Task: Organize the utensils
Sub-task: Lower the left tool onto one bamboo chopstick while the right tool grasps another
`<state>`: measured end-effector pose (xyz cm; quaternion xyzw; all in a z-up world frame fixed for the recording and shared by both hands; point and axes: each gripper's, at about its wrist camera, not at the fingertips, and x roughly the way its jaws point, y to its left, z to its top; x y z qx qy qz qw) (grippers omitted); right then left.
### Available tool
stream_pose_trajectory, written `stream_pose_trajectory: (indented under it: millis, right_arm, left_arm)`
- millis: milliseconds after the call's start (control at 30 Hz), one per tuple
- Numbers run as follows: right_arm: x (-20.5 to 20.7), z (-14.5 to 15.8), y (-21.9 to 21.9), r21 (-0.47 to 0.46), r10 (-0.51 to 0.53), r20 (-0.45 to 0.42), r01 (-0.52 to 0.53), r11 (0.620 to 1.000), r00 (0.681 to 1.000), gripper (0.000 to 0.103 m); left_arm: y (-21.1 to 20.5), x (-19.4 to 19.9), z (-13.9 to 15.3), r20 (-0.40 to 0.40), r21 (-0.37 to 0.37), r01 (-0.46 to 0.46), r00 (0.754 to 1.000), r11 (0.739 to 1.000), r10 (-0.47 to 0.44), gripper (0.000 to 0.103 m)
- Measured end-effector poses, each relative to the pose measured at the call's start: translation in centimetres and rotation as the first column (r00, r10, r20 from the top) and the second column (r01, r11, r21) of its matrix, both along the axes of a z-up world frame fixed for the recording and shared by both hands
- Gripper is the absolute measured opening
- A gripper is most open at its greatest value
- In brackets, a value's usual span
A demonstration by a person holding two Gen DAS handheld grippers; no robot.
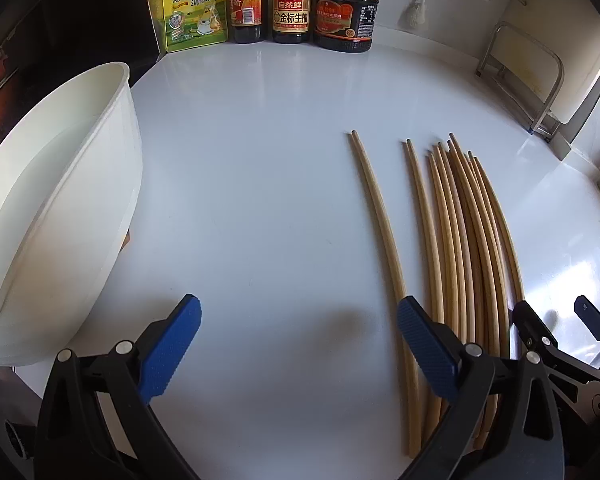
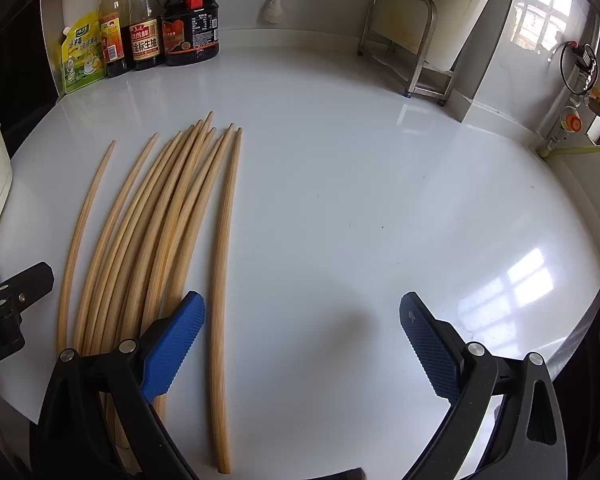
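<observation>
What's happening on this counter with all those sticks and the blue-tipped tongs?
A person is holding two sets of tongs above a white counter to tidy a batch of wooden chopsticks. Both the left tongs and the right tongs are open and hold nothing. The chopsticks lie loosely side by side, with a white tub off to the left and sauce bottles along the back wall. No chopstick is picked up yet.

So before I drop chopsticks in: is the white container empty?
Seemingly empty: the white container shows only bare inner wall; its bottom is out of view.
</observation>
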<state>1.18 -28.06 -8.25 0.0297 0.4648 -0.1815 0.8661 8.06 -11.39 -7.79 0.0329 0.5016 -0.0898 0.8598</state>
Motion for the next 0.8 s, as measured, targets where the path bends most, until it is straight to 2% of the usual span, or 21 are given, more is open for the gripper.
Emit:
stream_pose_trajectory:
  millis: [267, 400, 533, 800]
  right_arm:
    - [-0.3, -0.1, -0.8, 0.018, -0.01, 0.015, 0.01, 1.0, 1.0, 0.094]
    - [-0.4, -0.2, -0.9, 0.018, -0.01, 0.021, 0.01, 1.0, 1.0, 0.094]
    - [-0.4, -0.2, -0.9, 0.015, -0.008, 0.025, 0.007, 1.0, 1.0, 0.094]
    - [-0.2, -0.3, 0.0, -0.034, 0.018, 0.041, -0.017, 0.999, 0.999, 0.093]
  left_arm:
    - [-0.6, 0.1, 0.3, 0.011, -0.017, 0.011, 1.0, 1.0, -0.011, 0.097]
    - [-1.4, 0.5, -0.2, 0.013, 0.027, 0.016, 1.0, 0.999, -0.016, 0.097]
    - [-1.5, 0.7, -0.9, -0.016, 0.031, 0.011, 1.0, 0.999, -0.011, 0.097]
    - [-1.5, 0.4, -1.0, 0.006, 0.032, 0.034, 0.999, 0.999, -0.034, 0.096]
